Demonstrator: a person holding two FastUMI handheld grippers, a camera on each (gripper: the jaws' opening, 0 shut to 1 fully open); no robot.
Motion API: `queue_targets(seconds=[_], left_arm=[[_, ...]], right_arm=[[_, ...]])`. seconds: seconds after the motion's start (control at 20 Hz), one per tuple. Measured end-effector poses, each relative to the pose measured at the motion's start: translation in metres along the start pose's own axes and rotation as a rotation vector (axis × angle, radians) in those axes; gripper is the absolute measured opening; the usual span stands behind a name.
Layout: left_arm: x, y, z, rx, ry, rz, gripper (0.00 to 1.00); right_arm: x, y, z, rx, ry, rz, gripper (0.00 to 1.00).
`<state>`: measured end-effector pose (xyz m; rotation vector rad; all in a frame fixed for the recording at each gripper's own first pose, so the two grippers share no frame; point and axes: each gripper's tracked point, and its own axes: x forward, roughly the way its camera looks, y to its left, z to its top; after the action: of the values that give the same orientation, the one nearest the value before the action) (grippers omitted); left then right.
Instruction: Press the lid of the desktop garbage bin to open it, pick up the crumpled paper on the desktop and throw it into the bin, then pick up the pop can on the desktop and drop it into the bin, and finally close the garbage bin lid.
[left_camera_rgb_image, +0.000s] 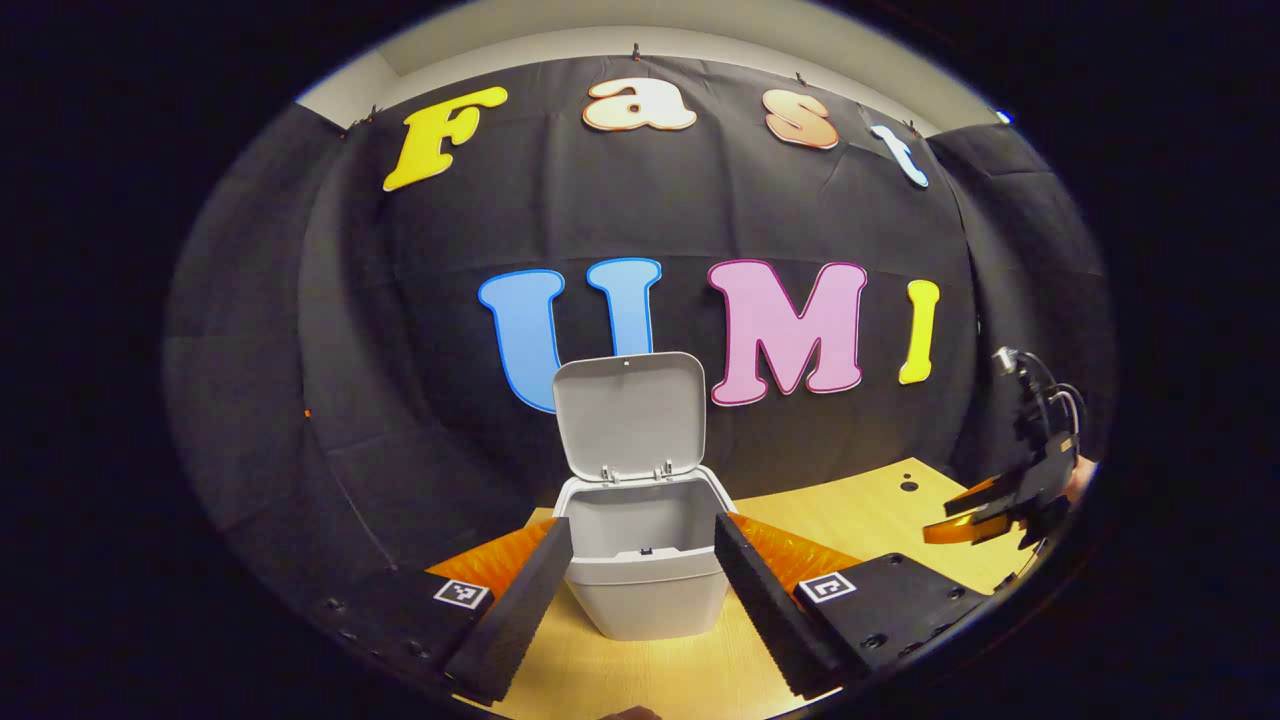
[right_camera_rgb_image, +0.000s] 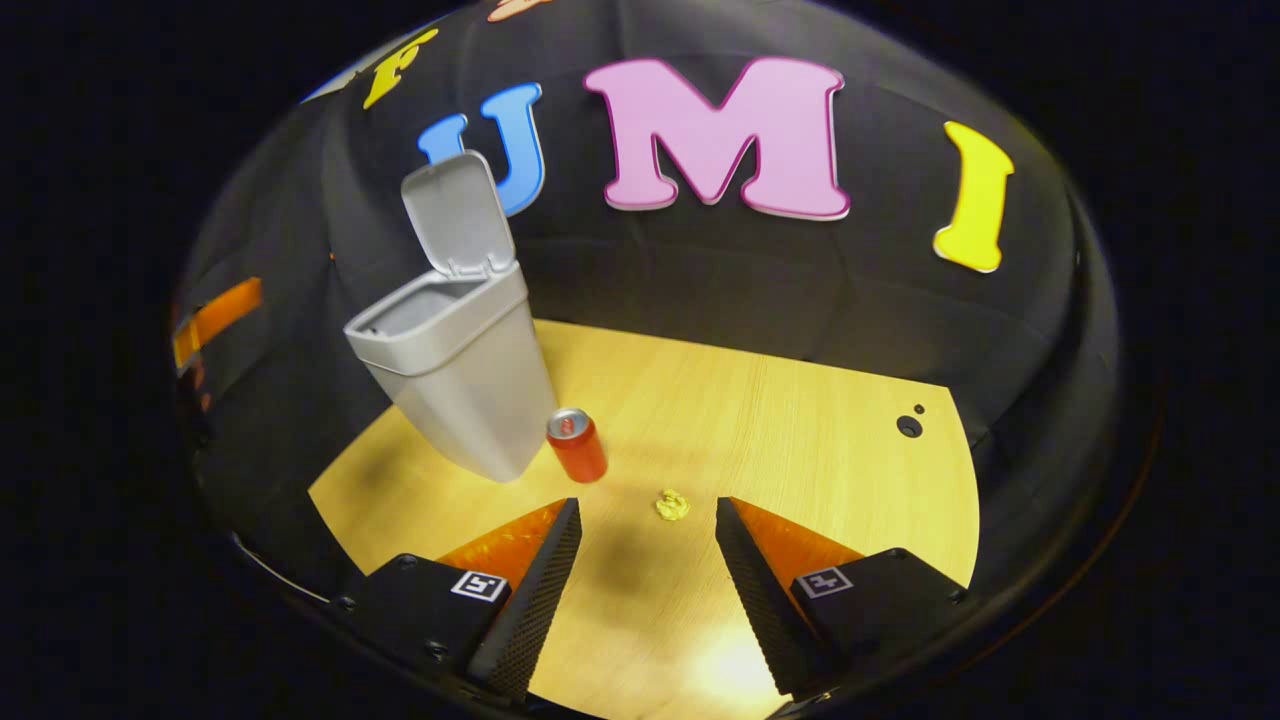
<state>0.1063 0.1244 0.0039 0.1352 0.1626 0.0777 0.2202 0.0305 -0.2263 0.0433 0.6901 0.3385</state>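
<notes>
Fingers (right_camera_rgb_image: 545, 590) of both grippers apart; grey bin (right_camera_rgb_image: 460, 385) lid (right_camera_rgb_image: 458, 212) upright; yellow crumpled paper (right_camera_rgb_image: 672, 505) on desktop (right_camera_rgb_image: 800, 440).

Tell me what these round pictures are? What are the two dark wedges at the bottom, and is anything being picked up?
A person holds a grabbing tool in each hand, and each tool carries a small camera looking forward along its two fingers. Those wedges are the fingers.

The left gripper view looks past the left gripper, whose fingers stand apart on either side of the grey garbage bin. Its lid is flipped up, so the bin is open. At the right edge you can see the other tool farther off.

The right gripper view looks down past the right gripper, open too, at the wooden table. A red pop can stands beside the bin, and a small yellow crumpled paper lies ahead of the fingers.

Nothing is held yet.
</notes>
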Motion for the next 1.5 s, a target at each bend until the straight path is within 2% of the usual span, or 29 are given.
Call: queue_targets(seconds=[0.15, 0.35, 0.55, 0.65, 0.8, 0.85, 0.9, 0.95, 1.0, 1.15, 1.25, 1.4, 1.5], left_arm=[[-0.027, -0.024, -0.010, 0.010, 0.029, 0.015, 0.96], [-0.059, -0.052, -0.028, -0.062, 0.123, 0.107, 0.96], [-0.080, -0.062, -0.047, -0.088, 0.191, 0.210, 0.96], [-0.084, -0.064, -0.056, -0.086, 0.227, 0.247, 0.96], [-0.084, -0.065, -0.067, -0.117, 0.251, 0.266, 0.96], [-0.082, -0.064, -0.067, -0.129, 0.249, 0.264, 0.96], [-0.078, -0.062, -0.068, -0.141, 0.243, 0.259, 0.96], [-0.072, -0.062, -0.067, -0.153, 0.237, 0.247, 0.96], [-0.066, -0.064, -0.070, -0.162, 0.236, 0.226, 0.96], [-0.050, -0.060, -0.078, -0.149, 0.236, 0.156, 0.96], [-0.039, -0.059, -0.079, -0.127, 0.229, 0.096, 0.96], [-0.028, -0.055, -0.083, -0.103, 0.219, 0.016, 0.96], [-0.023, -0.055, -0.088, -0.097, 0.222, -0.030, 0.96]], right_arm=[[0.064, -0.006, -0.026, -0.024, 0.135, 0.038, 0.89], [0.143, -0.014, -0.070, -0.069, 0.267, 0.071, 0.89], [0.187, -0.021, -0.101, -0.090, 0.338, 0.091, 0.89], [0.197, -0.023, -0.119, -0.083, 0.388, 0.103, 0.85], [0.199, -0.023, -0.112, -0.063, 0.361, 0.087, 0.31], [0.198, -0.023, -0.113, -0.052, 0.364, 0.088, 0.39], [0.194, -0.023, -0.108, -0.050, 0.356, 0.088, 0.34], [0.190, -0.020, -0.100, -0.049, 0.331, 0.092, 0.42], [0.184, -0.015, -0.086, -0.037, 0.290, 0.104, 0.34], [0.148, 0.020, -0.017, 0.054, 0.109, 0.196, 0.34], [0.120, 0.048, 0.045, 0.094, -0.023, 0.255, 0.33], [0.080, 0.097, 0.142, 0.098, -0.223, 0.354, 0.33], [0.074, 0.127, 0.183, 0.090, -0.298, 0.397, 0.33]])
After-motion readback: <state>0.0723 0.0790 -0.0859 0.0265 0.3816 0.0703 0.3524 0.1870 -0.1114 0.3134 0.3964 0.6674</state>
